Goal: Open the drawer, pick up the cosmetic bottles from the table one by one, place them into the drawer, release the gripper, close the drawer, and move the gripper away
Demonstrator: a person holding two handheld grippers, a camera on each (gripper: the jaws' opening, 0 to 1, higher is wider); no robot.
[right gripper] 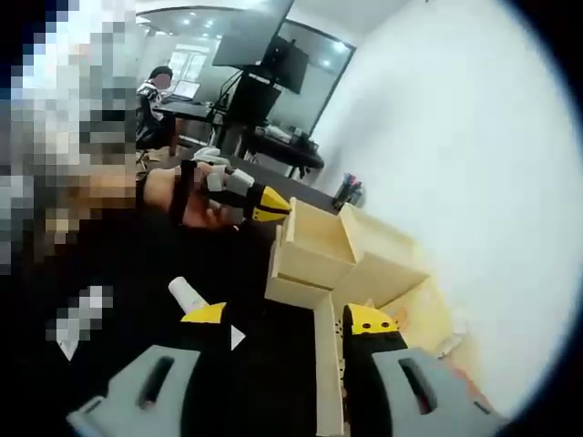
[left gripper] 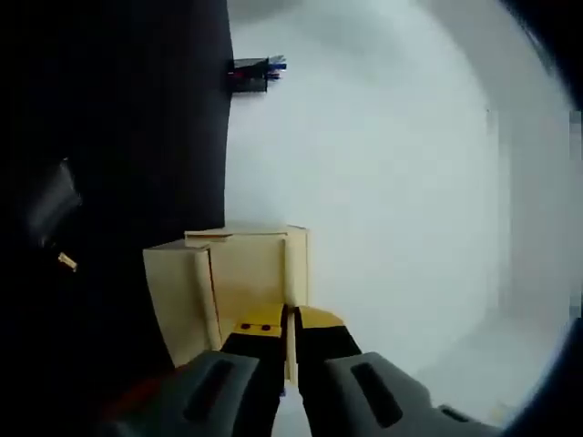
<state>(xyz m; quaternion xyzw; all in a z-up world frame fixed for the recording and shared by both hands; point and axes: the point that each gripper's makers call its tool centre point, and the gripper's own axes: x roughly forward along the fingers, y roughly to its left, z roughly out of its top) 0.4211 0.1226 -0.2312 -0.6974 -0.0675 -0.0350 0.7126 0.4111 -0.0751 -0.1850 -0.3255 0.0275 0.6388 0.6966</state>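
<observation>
A pale wooden drawer unit (right gripper: 383, 264) stands on the black table, its drawer (right gripper: 314, 241) pulled out. In the left gripper view the drawer (left gripper: 241, 273) lies just ahead of my left gripper (left gripper: 290, 323). Its yellow-tipped jaws are shut on a thin wooden edge of the drawer. The right gripper view shows that left gripper (right gripper: 260, 205), held by a hand, at the drawer's near top corner. My right gripper (right gripper: 287, 317) is open wide and holds nothing. A white cosmetic bottle (right gripper: 187, 291) lies on the table beside its left jaw. Another pale bottle (right gripper: 80, 319) lies farther left.
A white wall (left gripper: 392, 182) runs behind the unit. A pen holder (left gripper: 255, 73) stands on the table by the wall, pen holder (right gripper: 346, 193). Desks, monitors and a seated person (right gripper: 155, 91) are far behind. A small object (right gripper: 451, 344) lies in the unit's lower compartment.
</observation>
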